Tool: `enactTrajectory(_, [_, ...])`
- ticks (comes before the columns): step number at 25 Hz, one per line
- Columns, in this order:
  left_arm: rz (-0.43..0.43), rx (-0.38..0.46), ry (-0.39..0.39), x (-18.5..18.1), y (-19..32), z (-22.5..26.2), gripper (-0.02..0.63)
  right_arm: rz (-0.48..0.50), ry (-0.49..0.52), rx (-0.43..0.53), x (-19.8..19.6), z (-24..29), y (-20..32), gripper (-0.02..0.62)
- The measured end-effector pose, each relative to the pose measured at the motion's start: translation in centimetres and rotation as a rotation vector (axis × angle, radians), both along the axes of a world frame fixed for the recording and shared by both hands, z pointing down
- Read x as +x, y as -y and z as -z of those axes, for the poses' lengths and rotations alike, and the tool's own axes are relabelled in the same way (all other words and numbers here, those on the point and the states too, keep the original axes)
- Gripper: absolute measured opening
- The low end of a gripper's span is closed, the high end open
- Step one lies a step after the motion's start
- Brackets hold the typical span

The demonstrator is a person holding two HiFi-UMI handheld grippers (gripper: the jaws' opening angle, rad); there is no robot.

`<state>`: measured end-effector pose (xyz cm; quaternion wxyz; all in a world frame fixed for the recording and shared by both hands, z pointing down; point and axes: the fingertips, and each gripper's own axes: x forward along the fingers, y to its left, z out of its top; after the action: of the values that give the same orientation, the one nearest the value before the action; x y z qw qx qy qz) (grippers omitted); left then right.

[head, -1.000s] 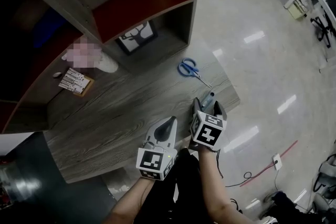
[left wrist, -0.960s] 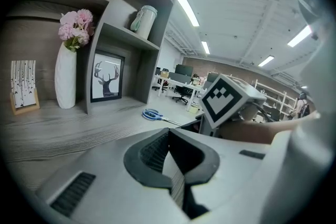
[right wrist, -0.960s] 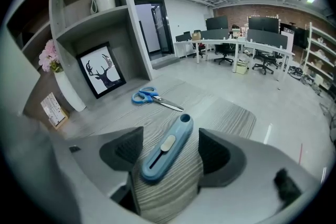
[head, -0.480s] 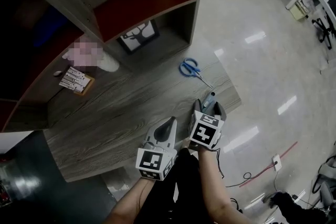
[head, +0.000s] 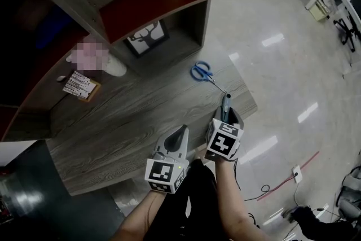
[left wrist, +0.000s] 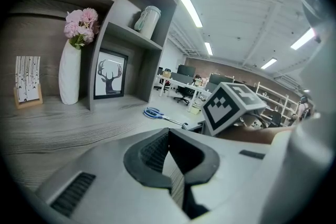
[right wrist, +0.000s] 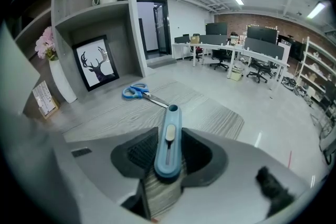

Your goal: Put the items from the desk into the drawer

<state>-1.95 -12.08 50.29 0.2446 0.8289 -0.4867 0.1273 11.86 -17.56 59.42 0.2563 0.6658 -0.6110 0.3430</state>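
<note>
Nearest, left: left gripper [left wrist: 168, 138], jaws closed together with nothing between them, held over the near edge of the bench [head: 130, 115]. Just to its right: right gripper [right wrist: 169, 140], jaws just drawn in and clamped on both sides of a blue cutter [right wrist: 170, 123]. The cutter lies lengthwise in the grip, tip pointing to the far side, at the bench's near right corner; whether it has left the wood cannot be told. Farther, right part of bench: blue-handled scissors [head: 202, 72], lying flat, well apart from both grippers. Far left: small card stand [head: 82, 87]; white vase [left wrist: 69, 81] of pink flowers; framed deer print [head: 148, 38] standing under the shelf. Drawer: in no view. Progress, as judged: early. Nothing is seen stowed, the cutter is only grasped, and at least the scissors remain to be collected
</note>
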Motion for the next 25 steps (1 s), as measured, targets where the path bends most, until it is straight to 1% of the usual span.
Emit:
enactTrajectory(8, [0.004, 0.007, 0.006, -0.1, -0.6, 0.5, 0.009, 0.035, 0.009, -0.015, 0.1, 0.2, -0.3, 0.143])
enactTrajectory(16, [0.005, 0.021, 0.012, 0.0, -0.8, 1.0, 0.009, 0.044, -0.003, 0.019, 0.6, 1.7, -0.6, 0.143])
enactTrajectory(25, [-0.030, 0.045, 0.014, 1.1, -1.6, 1.9, 0.009, 0.039, -0.001, 0.045, 0.8, 3.2, -1.7, 0.143])
